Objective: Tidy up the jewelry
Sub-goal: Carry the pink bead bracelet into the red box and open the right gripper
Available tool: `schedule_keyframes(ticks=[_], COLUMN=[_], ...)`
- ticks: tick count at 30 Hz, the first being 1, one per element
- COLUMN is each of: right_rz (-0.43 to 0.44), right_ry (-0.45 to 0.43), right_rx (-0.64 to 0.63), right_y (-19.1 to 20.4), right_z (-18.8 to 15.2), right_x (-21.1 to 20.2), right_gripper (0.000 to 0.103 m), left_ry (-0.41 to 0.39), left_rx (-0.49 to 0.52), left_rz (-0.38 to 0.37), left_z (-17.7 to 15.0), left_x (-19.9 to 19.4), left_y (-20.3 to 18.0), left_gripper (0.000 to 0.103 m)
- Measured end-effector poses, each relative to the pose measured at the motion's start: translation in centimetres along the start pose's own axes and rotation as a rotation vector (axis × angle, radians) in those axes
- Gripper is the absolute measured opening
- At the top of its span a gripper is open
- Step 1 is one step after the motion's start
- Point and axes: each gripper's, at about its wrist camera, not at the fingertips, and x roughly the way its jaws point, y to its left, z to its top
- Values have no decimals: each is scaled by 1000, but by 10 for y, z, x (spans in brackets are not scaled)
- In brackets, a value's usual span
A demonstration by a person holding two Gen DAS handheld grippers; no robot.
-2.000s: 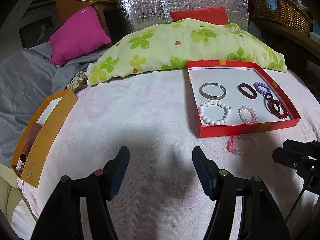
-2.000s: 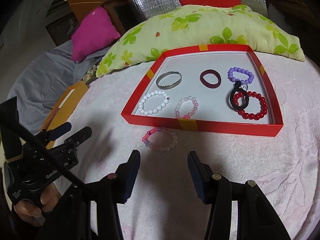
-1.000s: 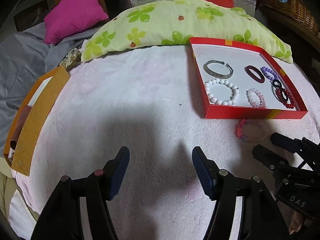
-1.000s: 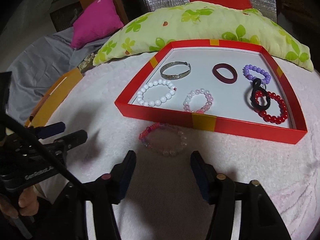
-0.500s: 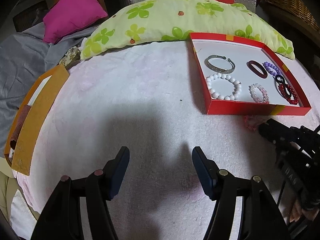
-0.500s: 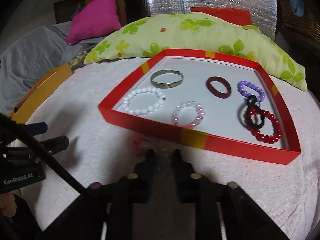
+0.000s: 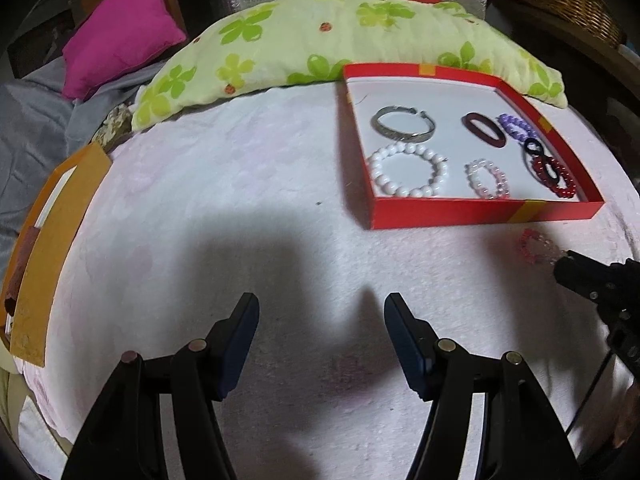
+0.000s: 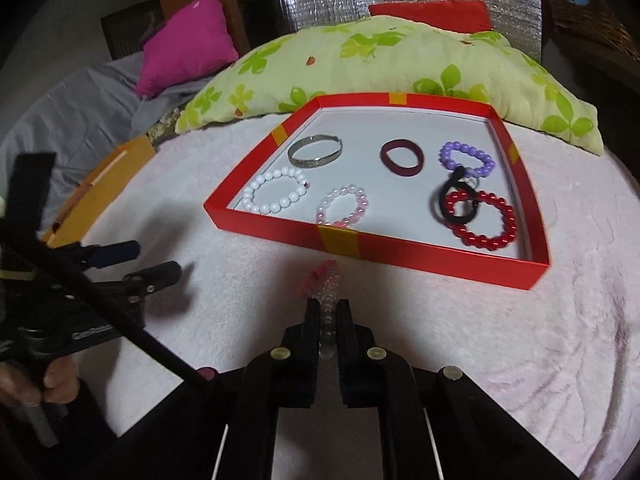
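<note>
The left gripper [image 7: 320,320] tilts down over the pink blanket [image 7: 240,200], jaws spread and empty. The right gripper [image 8: 326,312] (also angled down) has just closed, pinching the bracelet [image 8: 326,292] just near of the red tray [image 8: 400,252].

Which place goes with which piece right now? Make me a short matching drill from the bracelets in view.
Things:
1. white bead bracelet
2. pink and clear bead bracelet
3. red bead bracelet
4. silver bangle

Places:
A. in the red tray, far left part
B. in the tray, near right corner, under a black loop
C. outside the tray, pinched in the right gripper
D. in the tray, near left corner

Pairs: 1-D, 2-C, 3-B, 4-A
</note>
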Motion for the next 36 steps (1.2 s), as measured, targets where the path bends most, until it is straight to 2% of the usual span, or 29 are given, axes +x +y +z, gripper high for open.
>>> schedule_keyframes(ticks=[6, 10, 13, 18, 27, 30, 36], right_rz=[37, 63, 78, 61, 16, 9, -8], right_ry=[-20, -40, -77, -117, -54, -23, 24], right_rx=[41, 57, 70, 109, 223, 240, 275], right_y=[-16, -18, -18, -21, -49, -57, -68], right_z=[-2, 1, 10, 31, 68, 77, 81], right_x=[-24, -39, -51, -57, -10, 11, 41], right_gripper=[8, 8, 8, 9, 9, 9, 9], left_ry=[-53, -54, -47, -56, -72, -57, -5], left_rx=[22, 18, 8, -2, 12, 21, 47], left_rz=[-26, -63, -95, -84, -52, -86, -84], left_z=[2, 7, 16, 44, 98, 106, 112], left_x=[-10, -18, -24, -27, -7, 4, 31], left_y=[-13, -23, -29, -35, -41, -46, -57], left_gripper=[66, 66, 66, 66, 66, 66, 66])
